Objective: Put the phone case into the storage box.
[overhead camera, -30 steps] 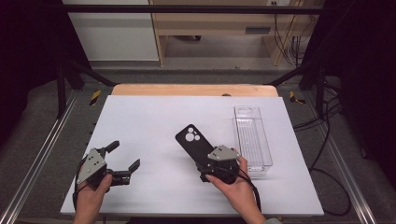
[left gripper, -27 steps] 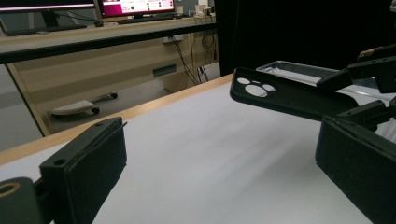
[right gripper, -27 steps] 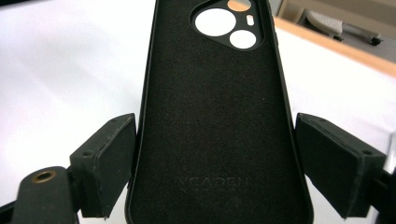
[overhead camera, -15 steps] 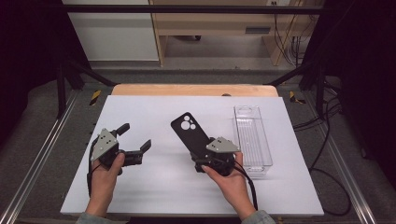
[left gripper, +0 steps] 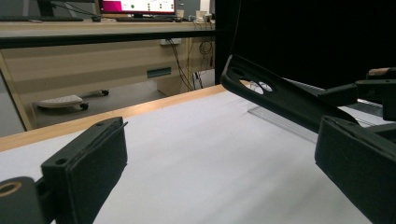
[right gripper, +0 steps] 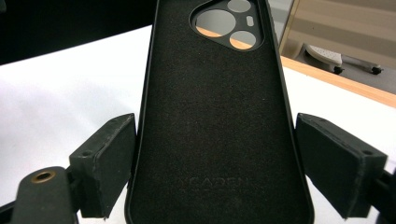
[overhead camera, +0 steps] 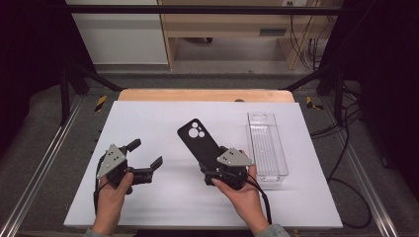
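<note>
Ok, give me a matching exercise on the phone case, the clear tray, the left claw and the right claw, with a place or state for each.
Things:
1. phone case
2. clear tray
3. left claw
4. right claw

States:
a. open, holding nothing
b. lifted off the white table
c. gripping the black case by its edges
d. lying empty at the table's right

Pairs: 1-b, 2-d, 3-a, 4-c

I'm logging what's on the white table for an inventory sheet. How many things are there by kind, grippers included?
Black phone case: 1, held in the right gripper
Clear plastic tray: 1
Hand-held grippers: 2, the right one and the left gripper, which is open with nothing between its jaws
Total: 4
</note>
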The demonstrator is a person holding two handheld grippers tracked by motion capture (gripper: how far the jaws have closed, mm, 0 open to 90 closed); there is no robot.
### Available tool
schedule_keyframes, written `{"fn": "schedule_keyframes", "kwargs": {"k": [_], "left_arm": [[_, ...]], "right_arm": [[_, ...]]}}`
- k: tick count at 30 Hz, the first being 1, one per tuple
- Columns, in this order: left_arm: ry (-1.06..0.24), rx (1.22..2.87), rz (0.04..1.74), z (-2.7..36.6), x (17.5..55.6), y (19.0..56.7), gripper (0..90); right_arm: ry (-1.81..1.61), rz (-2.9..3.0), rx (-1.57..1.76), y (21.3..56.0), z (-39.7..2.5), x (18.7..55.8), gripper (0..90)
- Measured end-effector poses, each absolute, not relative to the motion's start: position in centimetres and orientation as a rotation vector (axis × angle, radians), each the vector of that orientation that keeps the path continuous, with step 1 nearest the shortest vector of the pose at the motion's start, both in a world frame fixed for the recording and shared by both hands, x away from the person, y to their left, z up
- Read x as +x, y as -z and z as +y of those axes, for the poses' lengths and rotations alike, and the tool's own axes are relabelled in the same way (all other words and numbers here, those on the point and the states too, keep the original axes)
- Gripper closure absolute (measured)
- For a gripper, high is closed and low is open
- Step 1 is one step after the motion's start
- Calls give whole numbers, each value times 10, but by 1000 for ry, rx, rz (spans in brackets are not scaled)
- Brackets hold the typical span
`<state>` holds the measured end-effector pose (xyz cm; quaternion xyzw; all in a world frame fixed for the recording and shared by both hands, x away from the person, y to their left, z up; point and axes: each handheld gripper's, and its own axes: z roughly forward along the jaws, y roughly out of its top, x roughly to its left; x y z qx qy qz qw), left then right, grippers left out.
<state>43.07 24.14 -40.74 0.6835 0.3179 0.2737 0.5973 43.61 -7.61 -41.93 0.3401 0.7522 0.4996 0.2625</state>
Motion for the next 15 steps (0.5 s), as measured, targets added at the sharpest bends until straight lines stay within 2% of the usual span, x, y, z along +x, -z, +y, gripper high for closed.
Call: {"fn": "schedule_keyframes", "kwargs": {"k": [15], "left_arm": [[-557, 1598, 709, 229, 429, 409, 25]], "right_arm": [[-1382, 2042, 880, 420, -69, 429, 152]]}}
